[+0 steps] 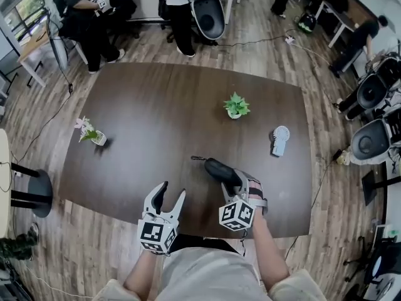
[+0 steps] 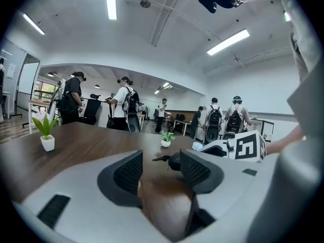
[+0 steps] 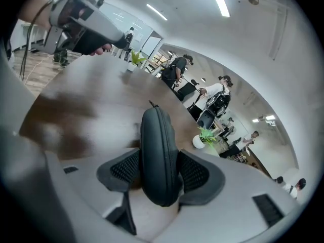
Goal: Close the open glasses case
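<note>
Glasses case [image 3: 158, 151], black, zipped shut, pinched between right fingers [image 3: 195, 175]; left fingers [image 2: 127, 173] spread.

A broad dark wooden bench [image 1: 156, 105] fills the middle of an open office and stands on a brown plank floor [image 1: 263, 61]. Overhead, long strip lights [image 2: 111, 1] run across a white ceiling [image 2: 167, 44], and the walls [image 2: 253, 92] are white too. Windows [image 1: 28, 5] show greenery at one side, above a light wooden desk [image 1: 31, 47]. Black office chairs [image 1: 208, 14] and a round black stool [image 1: 39, 192] stand about. Several people [image 1: 178, 14] stand beyond the bench, and a cable [image 1: 257, 41] trails over the floor.
</note>
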A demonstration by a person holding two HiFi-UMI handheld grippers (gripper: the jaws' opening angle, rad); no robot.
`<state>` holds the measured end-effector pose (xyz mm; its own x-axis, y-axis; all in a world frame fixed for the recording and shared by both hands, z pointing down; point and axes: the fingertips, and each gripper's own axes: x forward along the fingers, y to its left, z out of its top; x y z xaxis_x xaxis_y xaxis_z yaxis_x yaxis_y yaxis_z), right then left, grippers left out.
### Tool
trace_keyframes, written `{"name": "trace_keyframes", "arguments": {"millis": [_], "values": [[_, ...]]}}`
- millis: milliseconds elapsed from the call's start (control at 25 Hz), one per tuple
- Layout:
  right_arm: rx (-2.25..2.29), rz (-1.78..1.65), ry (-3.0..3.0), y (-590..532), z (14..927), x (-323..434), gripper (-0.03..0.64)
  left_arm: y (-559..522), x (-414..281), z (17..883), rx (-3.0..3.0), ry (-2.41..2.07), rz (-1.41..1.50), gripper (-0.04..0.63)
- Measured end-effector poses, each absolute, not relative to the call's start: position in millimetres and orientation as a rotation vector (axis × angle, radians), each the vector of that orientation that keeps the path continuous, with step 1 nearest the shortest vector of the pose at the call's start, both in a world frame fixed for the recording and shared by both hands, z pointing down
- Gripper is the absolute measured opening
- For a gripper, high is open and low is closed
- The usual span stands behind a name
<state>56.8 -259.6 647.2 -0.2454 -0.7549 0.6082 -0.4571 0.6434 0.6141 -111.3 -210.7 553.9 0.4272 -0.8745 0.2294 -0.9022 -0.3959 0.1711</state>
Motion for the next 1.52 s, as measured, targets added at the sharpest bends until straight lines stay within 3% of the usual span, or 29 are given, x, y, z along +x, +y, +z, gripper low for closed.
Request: {"name": "trace_keyframes", "arguments": {"millis": [800, 1160, 1520], "values": [[1.451, -0.416, -1.985, -220.2, 496.7, 143.4, 0.249, -209.2, -28.7, 480.9, 2.64, -1.398, 0.006, 0.235], [1.889, -0.203, -2.261, -198.0, 432.1, 197.0, 0.247, -209.6, -10.4, 445.3, 2.705, -1.42, -0.077, 0.235], [2.137, -0.022, -2.304, -177.1, 428.5, 237.6, 0.247, -215.3, -6.3, 437.2, 2.69, -1.462, -0.09, 0.233]]}}
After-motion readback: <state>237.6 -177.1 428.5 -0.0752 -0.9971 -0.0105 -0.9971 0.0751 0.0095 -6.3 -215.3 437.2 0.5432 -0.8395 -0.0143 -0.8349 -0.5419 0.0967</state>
